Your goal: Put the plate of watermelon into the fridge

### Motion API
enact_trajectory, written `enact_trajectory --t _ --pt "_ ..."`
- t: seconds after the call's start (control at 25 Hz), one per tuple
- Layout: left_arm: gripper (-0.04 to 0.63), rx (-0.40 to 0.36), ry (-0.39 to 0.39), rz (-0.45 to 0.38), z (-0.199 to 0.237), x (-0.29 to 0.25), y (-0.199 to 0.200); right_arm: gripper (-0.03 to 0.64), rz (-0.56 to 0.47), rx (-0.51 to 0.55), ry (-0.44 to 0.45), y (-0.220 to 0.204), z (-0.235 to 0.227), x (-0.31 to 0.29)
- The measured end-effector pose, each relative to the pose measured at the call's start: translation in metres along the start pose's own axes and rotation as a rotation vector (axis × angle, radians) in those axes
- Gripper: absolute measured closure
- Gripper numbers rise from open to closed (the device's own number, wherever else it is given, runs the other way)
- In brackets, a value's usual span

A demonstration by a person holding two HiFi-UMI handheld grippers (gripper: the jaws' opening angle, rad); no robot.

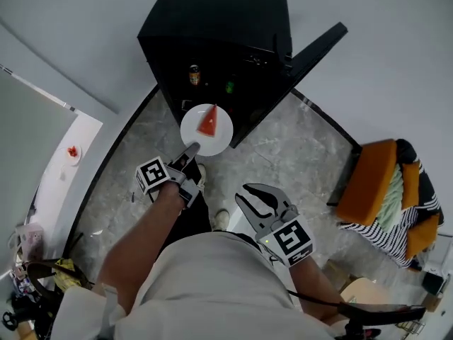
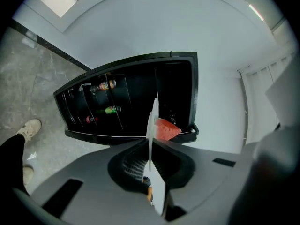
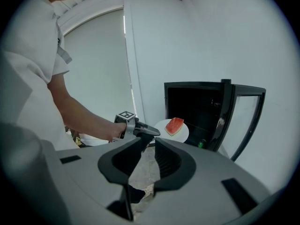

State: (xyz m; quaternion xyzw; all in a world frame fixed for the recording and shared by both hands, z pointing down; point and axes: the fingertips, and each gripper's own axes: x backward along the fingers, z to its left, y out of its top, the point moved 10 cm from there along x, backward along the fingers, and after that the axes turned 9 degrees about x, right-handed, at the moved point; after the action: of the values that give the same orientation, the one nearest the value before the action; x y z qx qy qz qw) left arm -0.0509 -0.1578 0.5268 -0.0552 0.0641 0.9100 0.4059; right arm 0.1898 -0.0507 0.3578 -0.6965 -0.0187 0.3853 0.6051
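Observation:
A white plate (image 1: 218, 139) carries a red watermelon wedge (image 1: 207, 122) just in front of the black fridge (image 1: 212, 41), whose door (image 1: 318, 48) stands open to the right. My left gripper (image 1: 192, 149) is shut on the plate's near rim. In the left gripper view the plate (image 2: 152, 121) shows edge-on between the jaws (image 2: 150, 148), the wedge (image 2: 165, 129) on its right side, the fridge (image 2: 126, 95) behind. My right gripper (image 1: 256, 197) hangs lower right, open and empty (image 3: 148, 144). Its view shows the plate (image 3: 183, 133) and wedge (image 3: 175, 125).
Bottles (image 1: 194, 74) stand on the fridge's shelves, one of them green (image 1: 229, 87). An orange and striped bundle (image 1: 389, 190) sits at the right. A white counter at the left bears a small dish (image 1: 73, 151). The person's shoes (image 1: 221, 219) are on the grey floor.

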Motion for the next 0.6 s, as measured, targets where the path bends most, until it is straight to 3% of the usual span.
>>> enact_trajectory --t 0.28,0.6 --pt "0.574 0.009 -0.006 -0.009 0.018 -0.076 0.058 0.525 0.047 -0.008 -0.018 0.013 -0.059 -0.05" --pt "0.574 0.031 0.031 -0.026 0.052 -0.14 0.096 0.525 0.093 -0.053 -0.016 0.005 -0.077 -0.076"
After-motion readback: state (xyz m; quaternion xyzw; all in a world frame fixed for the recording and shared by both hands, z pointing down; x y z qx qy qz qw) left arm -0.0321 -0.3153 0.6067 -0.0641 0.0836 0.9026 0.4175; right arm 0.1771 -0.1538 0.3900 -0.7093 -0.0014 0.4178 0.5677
